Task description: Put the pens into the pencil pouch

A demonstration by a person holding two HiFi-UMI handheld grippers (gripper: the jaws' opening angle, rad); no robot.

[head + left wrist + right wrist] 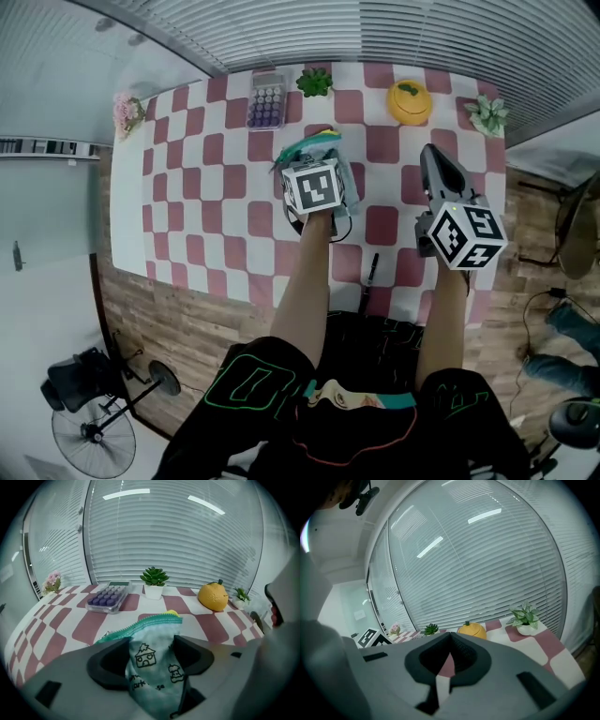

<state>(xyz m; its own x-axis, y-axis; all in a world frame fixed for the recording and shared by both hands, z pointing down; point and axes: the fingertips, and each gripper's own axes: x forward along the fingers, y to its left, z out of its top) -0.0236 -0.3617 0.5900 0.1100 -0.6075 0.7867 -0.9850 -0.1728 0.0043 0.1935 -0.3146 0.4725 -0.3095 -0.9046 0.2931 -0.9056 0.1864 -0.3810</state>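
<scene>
At a red-and-white checked table [202, 202], the left gripper [152, 651] clamps the teal pencil pouch [157, 634], which stands mouth-up between its pads. The right gripper [449, 641] hovers to the right, jaws closed on nothing. A black pen [372, 271] lies near the table's front edge, between the person's arms.

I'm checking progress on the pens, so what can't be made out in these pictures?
- Pouch contents: in the left gripper view its own fabric, pinched in the left gripper, hides the inside.
- Pen: in the head view it is too small to show cap or type, and it is in neither gripper view.
- Calculator keys: too small to read in the head view.
</scene>
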